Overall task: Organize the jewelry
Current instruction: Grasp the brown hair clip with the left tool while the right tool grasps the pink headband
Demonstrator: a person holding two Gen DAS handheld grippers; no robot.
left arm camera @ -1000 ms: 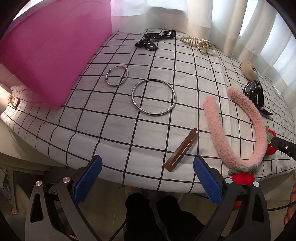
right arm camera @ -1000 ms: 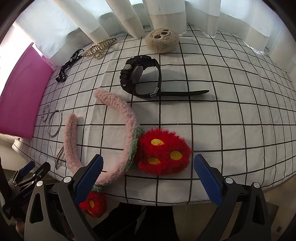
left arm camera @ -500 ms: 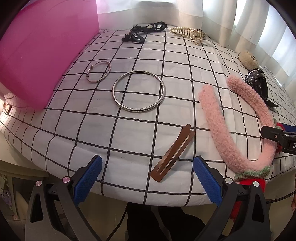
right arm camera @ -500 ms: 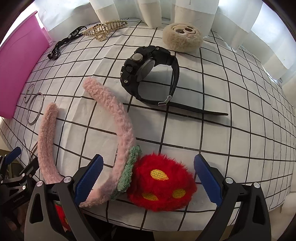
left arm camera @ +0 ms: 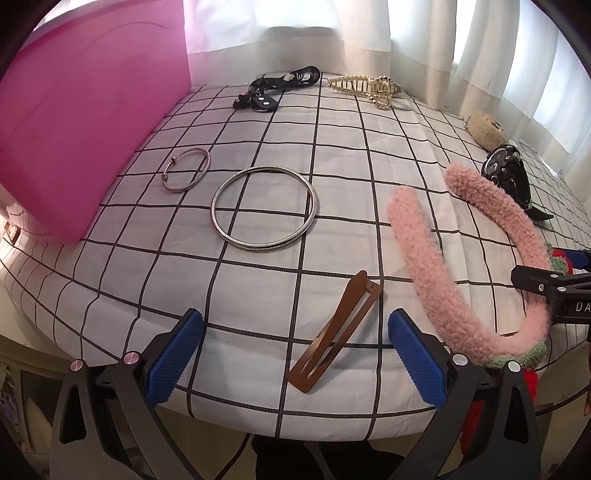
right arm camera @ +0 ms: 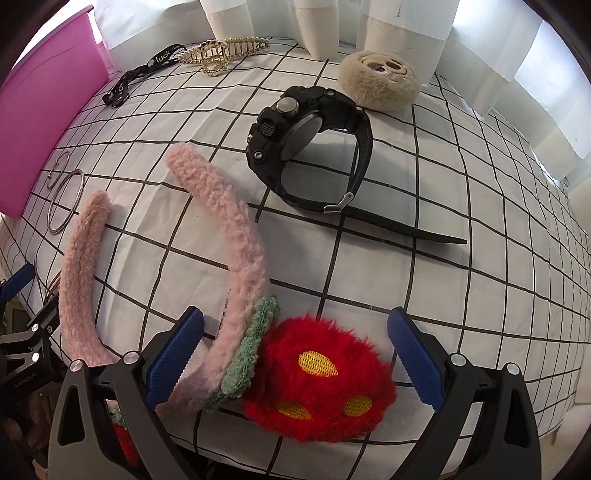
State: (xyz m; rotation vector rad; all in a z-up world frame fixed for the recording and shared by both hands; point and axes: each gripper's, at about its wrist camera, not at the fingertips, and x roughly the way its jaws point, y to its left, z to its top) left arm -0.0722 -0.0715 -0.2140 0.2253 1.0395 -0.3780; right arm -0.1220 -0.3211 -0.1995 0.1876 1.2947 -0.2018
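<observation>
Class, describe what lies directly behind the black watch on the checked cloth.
Behind the watch sits a beige fluffy round item, then white curtains. The item's far side is hidden.

Showing white cloth (left arm camera: 258, 280) crossed by a black grid. Glowing solid pink: box (left arm camera: 81, 122). Gleaming silver: large bangle (left arm camera: 264, 208) and small bangle (left arm camera: 187, 169). Lying brown: hair clip (left arm camera: 334, 334). Looking fuzzy pale pink with green trim: headband (right arm camera: 236, 258), carrying red strawberry (right arm camera: 321, 380) dotted yellow. Sitting black: watch (right arm camera: 306, 144). Shining gold: claw clip (left arm camera: 365, 88).
</observation>
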